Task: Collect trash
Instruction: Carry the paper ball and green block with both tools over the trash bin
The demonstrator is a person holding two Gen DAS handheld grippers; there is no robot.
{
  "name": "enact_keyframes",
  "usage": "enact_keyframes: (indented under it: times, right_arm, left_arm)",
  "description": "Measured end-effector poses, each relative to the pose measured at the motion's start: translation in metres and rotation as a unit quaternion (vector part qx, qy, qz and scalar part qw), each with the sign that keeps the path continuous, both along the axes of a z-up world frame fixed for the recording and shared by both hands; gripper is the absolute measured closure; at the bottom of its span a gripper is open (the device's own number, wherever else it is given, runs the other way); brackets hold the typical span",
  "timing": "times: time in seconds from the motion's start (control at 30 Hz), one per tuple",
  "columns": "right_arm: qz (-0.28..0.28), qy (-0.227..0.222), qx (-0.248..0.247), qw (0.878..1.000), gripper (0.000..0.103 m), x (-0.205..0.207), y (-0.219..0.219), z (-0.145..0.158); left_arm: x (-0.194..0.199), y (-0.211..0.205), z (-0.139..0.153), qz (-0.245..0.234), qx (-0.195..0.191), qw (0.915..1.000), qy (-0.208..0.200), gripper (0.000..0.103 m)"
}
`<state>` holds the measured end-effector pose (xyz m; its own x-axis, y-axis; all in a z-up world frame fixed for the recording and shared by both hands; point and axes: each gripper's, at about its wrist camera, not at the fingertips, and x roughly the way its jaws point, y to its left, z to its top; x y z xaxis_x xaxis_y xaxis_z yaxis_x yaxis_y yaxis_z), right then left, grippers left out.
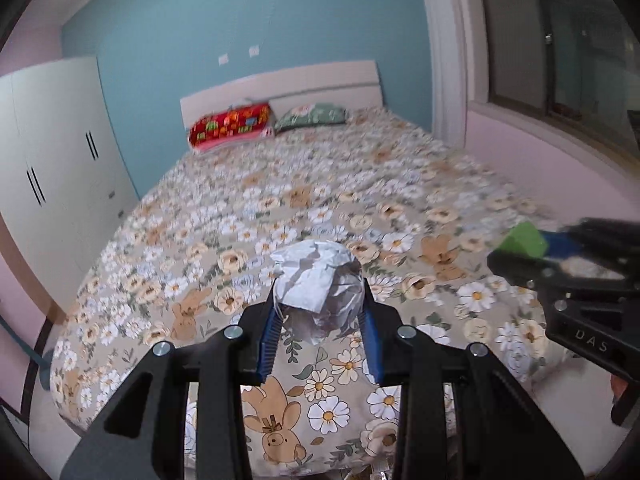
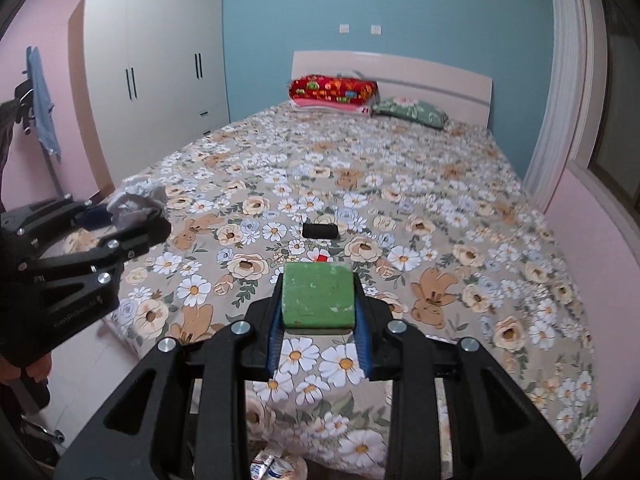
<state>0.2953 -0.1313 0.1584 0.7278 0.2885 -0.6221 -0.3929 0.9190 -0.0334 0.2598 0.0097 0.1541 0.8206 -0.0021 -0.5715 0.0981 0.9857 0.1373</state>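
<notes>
My left gripper [image 1: 320, 304] is shut on a crumpled white paper ball [image 1: 316, 280] and holds it above the foot of the bed. It also shows in the right wrist view [image 2: 132, 216] at the left, with the paper [image 2: 138, 198] in it. My right gripper [image 2: 318, 300] is shut on a green block [image 2: 319, 294], held over the bed. It also shows in the left wrist view [image 1: 532, 248] at the right, with the green block [image 1: 522, 239]. A small black cylinder [image 2: 320, 231] and a small red bit [image 2: 321, 258] lie on the bedspread beyond the block.
The bed with a floral bedspread [image 2: 440, 220] fills the middle. A red pillow [image 2: 332, 90] and a green pillow [image 2: 412, 110] lie at the headboard. A white wardrobe [image 2: 156, 80] stands left. Wrappers [image 2: 276, 464] lie on the floor at the bed's foot.
</notes>
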Motion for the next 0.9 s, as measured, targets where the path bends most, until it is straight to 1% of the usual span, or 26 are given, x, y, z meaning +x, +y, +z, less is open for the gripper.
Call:
enact_keyframes:
  times: [0.07,0.23,0.33,0.47,0.6,0.67,0.73,0.9]
  right_arm:
    - [0.002,-0.007,0.0,1.0,0.072,-0.016,-0.007,0.01]
    - [0.012,-0.026,0.002,1.0,0.072,-0.059,-0.021,0.032]
    - [0.024,-0.035,-0.004,0.999,0.072,-0.078,-0.024,0.036]
    - [0.038,-0.041,-0.01,0.998,0.072,-0.105,-0.027,0.036]
    - [0.051,-0.037,-0.013,0.998,0.072,-0.121,-0.028,0.026]
    - [0.059,-0.031,-0.015,0.998,0.072,-0.127,-0.027,0.016]
    - [0.065,-0.021,-0.016,0.998,0.072,-0.131,-0.027,0.004]
    - [0.069,0.007,-0.015,0.997,0.072,-0.132,-0.024,-0.026]
  left_arm:
    - [-0.02,-0.006,0.011,-0.011,0.001,0.9999,-0.01,0.065]
    - [-0.058,-0.016,0.024,-0.031,0.015,0.999,-0.028,0.065]
    - [-0.077,-0.017,0.028,-0.041,0.016,0.9984,-0.034,0.065]
    - [-0.095,-0.012,0.026,-0.049,0.008,0.9984,-0.026,0.065]
    - [-0.11,-0.011,0.014,-0.057,0.017,0.9981,-0.018,0.065]
    - [-0.114,-0.011,0.006,-0.06,0.024,0.9979,-0.011,0.065]
    - [-0.117,-0.01,-0.008,-0.06,0.029,0.9978,0.001,0.065]
    - [-0.118,-0.007,-0.043,-0.064,0.022,0.9969,0.039,0.065]
